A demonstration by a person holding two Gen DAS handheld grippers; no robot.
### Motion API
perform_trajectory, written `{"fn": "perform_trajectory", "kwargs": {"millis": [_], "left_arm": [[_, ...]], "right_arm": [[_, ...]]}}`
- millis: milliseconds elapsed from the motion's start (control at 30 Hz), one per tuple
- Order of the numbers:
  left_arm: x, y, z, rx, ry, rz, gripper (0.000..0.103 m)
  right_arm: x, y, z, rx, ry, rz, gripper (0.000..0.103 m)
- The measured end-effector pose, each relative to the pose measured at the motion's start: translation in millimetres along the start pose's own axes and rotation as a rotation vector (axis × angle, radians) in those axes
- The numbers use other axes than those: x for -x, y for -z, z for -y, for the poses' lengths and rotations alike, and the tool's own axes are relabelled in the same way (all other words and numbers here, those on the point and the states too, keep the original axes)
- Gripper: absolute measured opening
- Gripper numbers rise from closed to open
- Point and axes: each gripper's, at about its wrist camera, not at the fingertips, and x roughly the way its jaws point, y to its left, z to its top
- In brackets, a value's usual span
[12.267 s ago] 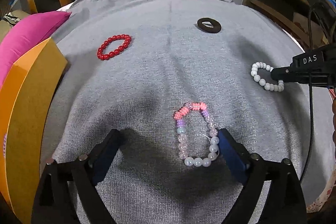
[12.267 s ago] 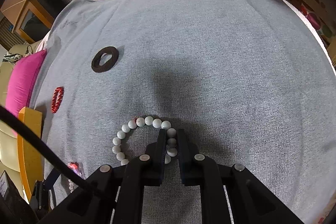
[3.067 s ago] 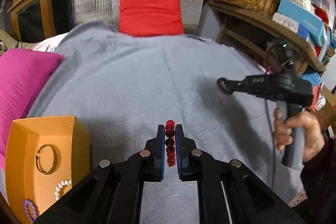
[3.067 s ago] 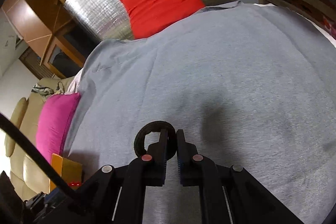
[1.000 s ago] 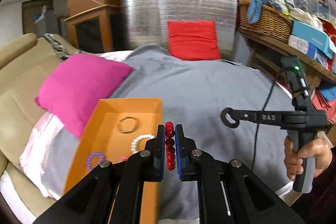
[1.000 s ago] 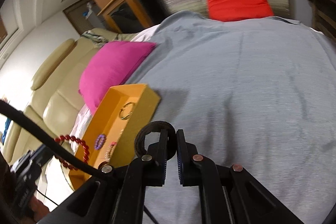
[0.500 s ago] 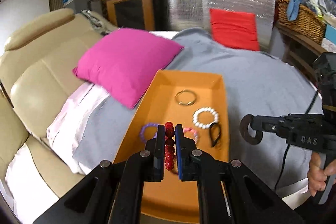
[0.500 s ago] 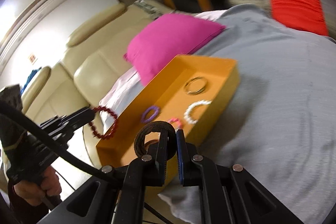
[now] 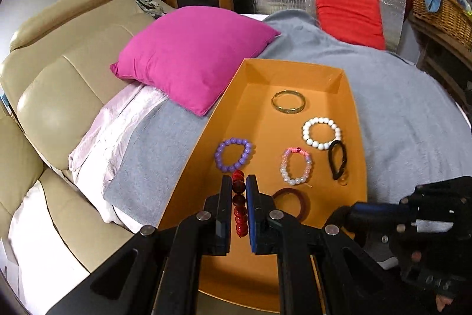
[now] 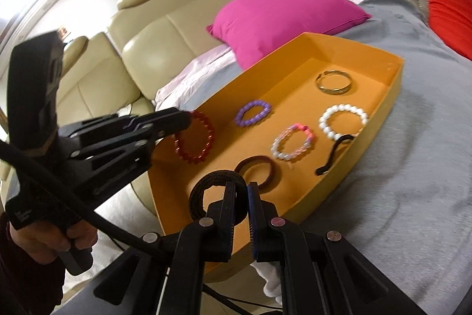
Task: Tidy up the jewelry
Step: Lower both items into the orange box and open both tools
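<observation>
My left gripper is shut on a red bead bracelet and holds it above the near end of the orange box. In the right wrist view the bracelet hangs from that gripper. My right gripper is shut on a dark brown ring just over the box's near rim. The right gripper's tip shows at the lower right of the left wrist view.
In the box lie a gold bangle, a white bead bracelet, a purple one, a pink-and-clear one, a black hair tie and a dark red ring. A pink cushion and beige sofa lie left.
Both grippers have moved closer over the orange box with their loads. The right gripper now sits just at the box's near rim, close beside the left one.
</observation>
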Motion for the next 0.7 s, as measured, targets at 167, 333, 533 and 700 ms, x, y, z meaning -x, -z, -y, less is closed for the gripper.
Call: {"fn": "perform_trajectory", "kwargs": {"millis": [167, 333, 533, 700], "left_arm": [[-6.1, 0.9, 1.9, -0.015, -0.022, -0.005, 0.010], [-9.6, 1.6, 3.2, -0.028, -0.041, -0.008, 0.010], [-11.1, 3.4, 3.3, -0.036, -0.057, -0.009, 0.010], [-14.9, 5.3, 2.8, -0.034, -0.060, -0.020, 0.010]], "right_arm": [[-9.1, 4.4, -4.0, 0.015, -0.008, -0.019, 0.009], [-14.1, 5.2, -5.4, 0.020, -0.011, -0.023, 0.009], [-17.1, 6.2, -9.4, 0.040, -0.009, -0.025, 0.009], [-18.5, 8.2, -10.6, 0.043, -0.007, -0.034, 0.009]]}}
